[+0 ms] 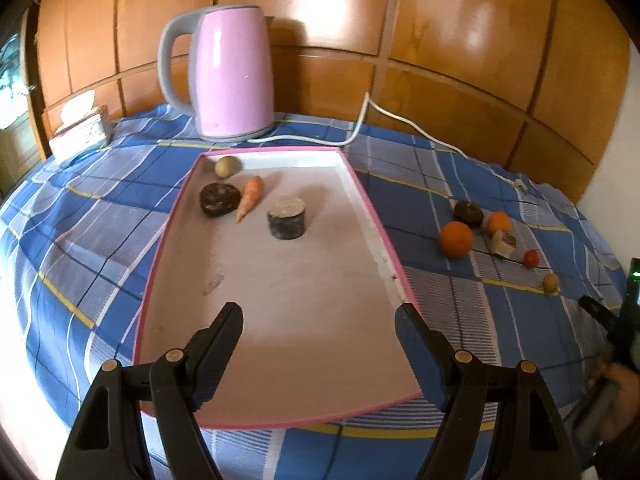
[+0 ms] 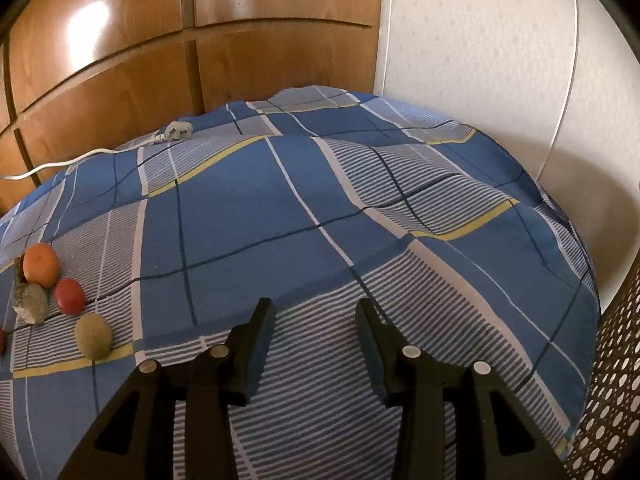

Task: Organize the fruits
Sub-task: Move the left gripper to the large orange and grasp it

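Note:
A pink-rimmed white tray lies on the blue checked cloth. In it sit a small greenish fruit, a carrot, a dark round piece and a dark cylinder with a pale top. My left gripper is open and empty over the tray's near end. To the right of the tray lie a large orange, a small orange, a dark fruit, a pale chunk, a red tomato and a greenish fruit. My right gripper is open and empty; the orange, tomato and greenish fruit lie to its left.
A pink kettle stands behind the tray, its white cord running right to a plug. A tissue box sits at the back left. A wooden panel wall backs the table. A perforated basket is at the right edge.

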A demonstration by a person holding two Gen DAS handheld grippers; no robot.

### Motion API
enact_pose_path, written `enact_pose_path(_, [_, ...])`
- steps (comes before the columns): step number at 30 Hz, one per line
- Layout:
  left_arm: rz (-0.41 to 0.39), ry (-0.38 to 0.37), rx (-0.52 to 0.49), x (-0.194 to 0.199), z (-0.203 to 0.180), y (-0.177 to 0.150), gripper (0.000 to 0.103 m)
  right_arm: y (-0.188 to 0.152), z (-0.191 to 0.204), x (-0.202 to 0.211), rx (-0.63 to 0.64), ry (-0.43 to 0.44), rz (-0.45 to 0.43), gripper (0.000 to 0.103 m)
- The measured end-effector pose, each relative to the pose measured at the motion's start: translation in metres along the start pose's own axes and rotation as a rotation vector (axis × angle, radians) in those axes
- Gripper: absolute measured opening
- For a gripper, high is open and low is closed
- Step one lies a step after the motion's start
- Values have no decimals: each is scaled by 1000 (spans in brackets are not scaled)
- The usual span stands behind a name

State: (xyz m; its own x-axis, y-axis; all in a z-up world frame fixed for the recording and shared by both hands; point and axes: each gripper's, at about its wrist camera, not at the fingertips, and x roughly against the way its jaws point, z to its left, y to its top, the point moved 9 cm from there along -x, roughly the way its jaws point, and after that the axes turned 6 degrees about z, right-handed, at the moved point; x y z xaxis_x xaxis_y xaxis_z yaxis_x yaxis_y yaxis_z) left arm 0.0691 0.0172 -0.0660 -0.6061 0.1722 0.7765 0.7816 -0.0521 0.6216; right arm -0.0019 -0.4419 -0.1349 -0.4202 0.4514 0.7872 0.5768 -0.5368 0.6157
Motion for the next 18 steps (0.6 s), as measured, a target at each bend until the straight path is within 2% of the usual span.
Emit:
enact_pose_path(11, [21,-102,-112,-5,-50,19,79,-1,1,1,0,-1,-8,44])
enact_pose_path(18, [71,-174,-188,-20,-88,32,78,0,0,0,1,-1,-9,44])
